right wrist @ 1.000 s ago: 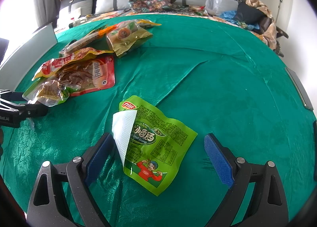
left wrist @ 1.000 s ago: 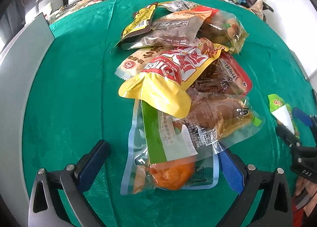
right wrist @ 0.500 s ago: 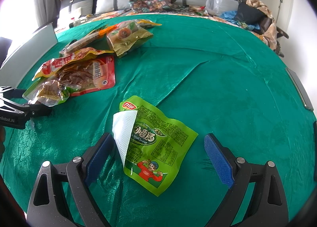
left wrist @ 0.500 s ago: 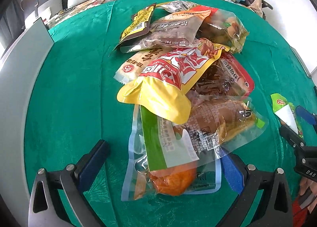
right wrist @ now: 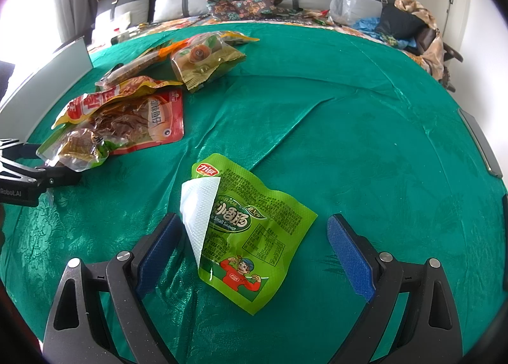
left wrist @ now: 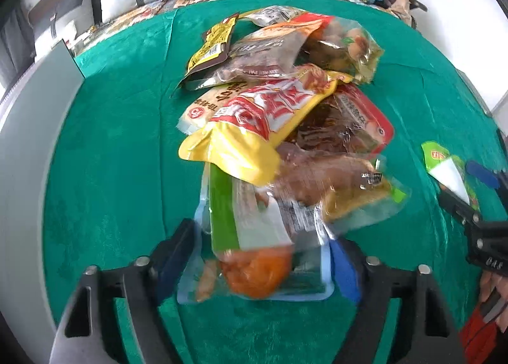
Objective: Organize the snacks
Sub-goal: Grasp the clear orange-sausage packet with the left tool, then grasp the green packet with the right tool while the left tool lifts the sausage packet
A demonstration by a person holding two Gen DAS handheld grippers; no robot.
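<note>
On the green embossed tablecloth [right wrist: 365, 129], my left gripper [left wrist: 260, 256] stands part open around the near end of a clear pouch with an orange sausage inside [left wrist: 254, 272], the bottom layer of a loose heap of snack packets [left wrist: 285, 103], its pads not visibly pinching yet. My right gripper [right wrist: 254, 243] hangs wide open and empty over a flat lime-green sausage packet with a folded white corner [right wrist: 250, 230]. Pulling the bottom pouch could drag the heap apart; slick film may slip.
</note>
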